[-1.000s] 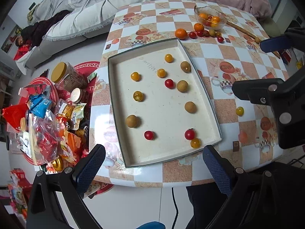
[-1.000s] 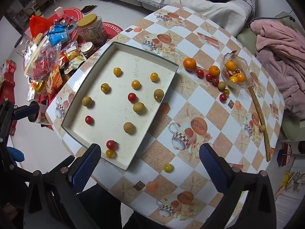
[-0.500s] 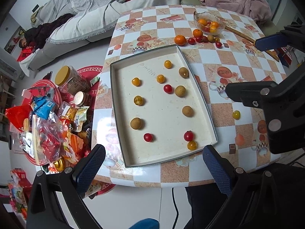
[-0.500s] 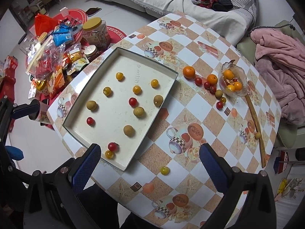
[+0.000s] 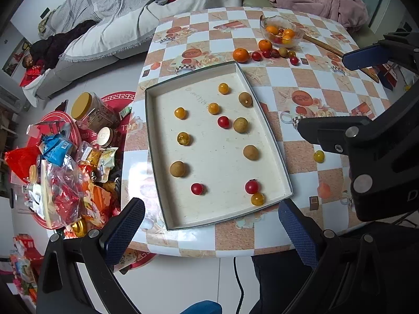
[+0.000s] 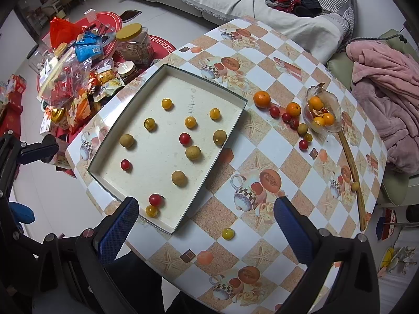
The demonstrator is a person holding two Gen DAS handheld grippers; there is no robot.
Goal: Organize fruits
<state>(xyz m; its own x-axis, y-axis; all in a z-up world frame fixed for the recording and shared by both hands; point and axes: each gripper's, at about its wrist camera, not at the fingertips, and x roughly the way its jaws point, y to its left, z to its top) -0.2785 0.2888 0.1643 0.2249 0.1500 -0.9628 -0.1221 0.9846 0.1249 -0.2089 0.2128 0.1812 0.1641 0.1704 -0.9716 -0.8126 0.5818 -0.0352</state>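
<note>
Fruits are split three ways: scattered in the tray (image 5: 157, 157), loose on the table (image 5: 327, 83), and in the glass bowl (image 5: 281, 34).

Left wrist view: left gripper (image 5: 209, 225) hangs high over the tray's near edge, jaws wide, nothing between them. Tray holds yellow tomatoes, red tomatoes and brown longans, all apart from each other except a red tomato (image 5: 252, 186) touching a yellow tomato (image 5: 257, 198) at the near right corner. One stray yellow tomato (image 5: 318, 156) sits on the table just right of the tray, near the right gripper's body.

Right wrist view: right gripper (image 6: 205, 229) also high, jaws wide, empty. Stray tomato (image 6: 227, 233) lies roughly between its fingers, well below. Mandarin (image 6: 262, 99), more red tomatoes and a longan trail from the tray's far corner to the bowl. A wooden stick (image 6: 352, 167) runs from the bowl toward the table edge, small fruit resting by it.

Risks, as I judge them:
- Round fruit on slick tablecloth: an off-centre pinch squirts it away, maybe off the table edge.
- Touching red/yellow pair: going for one likely nudges the other.
- Cherry tomatoes are soft; a hard squeeze splits the skin.
- Both tools close together over the near edge; could clash if they converge.
</note>
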